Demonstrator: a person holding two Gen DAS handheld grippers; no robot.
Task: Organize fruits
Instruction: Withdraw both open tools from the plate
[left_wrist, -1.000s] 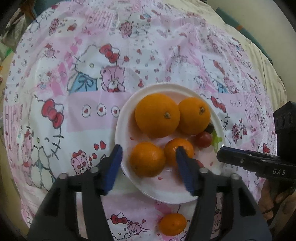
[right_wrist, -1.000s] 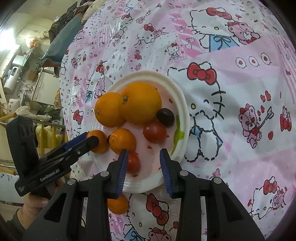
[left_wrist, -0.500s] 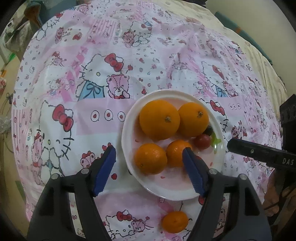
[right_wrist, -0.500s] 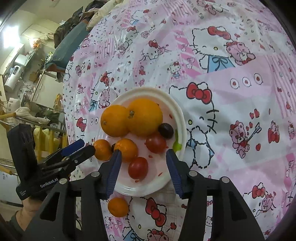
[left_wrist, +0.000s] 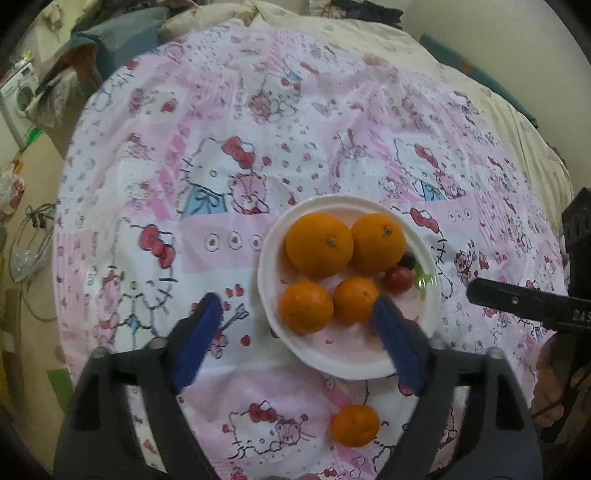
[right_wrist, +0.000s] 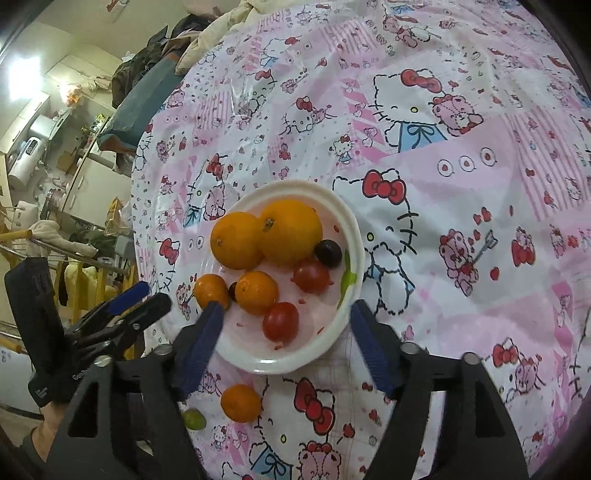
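Observation:
A white plate (left_wrist: 271, 236) (right_wrist: 351, 229) on the Hello Kitty cloth holds two big oranges (left_wrist: 319, 245) (right_wrist: 290, 230), two small mandarins (left_wrist: 306, 306) (right_wrist: 256, 291), red cherry tomatoes (right_wrist: 280, 321) (left_wrist: 397, 277) and a dark grape (right_wrist: 328, 252). One mandarin (left_wrist: 355, 424) (right_wrist: 241, 402) lies on the cloth by the plate's near rim, with a small green fruit (right_wrist: 194, 419) beside it. My left gripper (left_wrist: 297, 339) is open and empty above the plate's near edge. My right gripper (right_wrist: 284, 350) is open and empty, its fingers straddling the plate.
The round table is covered by a pink-and-white cartoon cloth (left_wrist: 221, 155). Beyond its edge are piled clothes (right_wrist: 147, 85), a drying rack (right_wrist: 44, 251) and appliances. A beige quilt (left_wrist: 498, 110) lies behind the table.
Both grippers have pulled back and up from the plate and opened wider. The right gripper's jaws went from narrow to wide. No fruit has moved.

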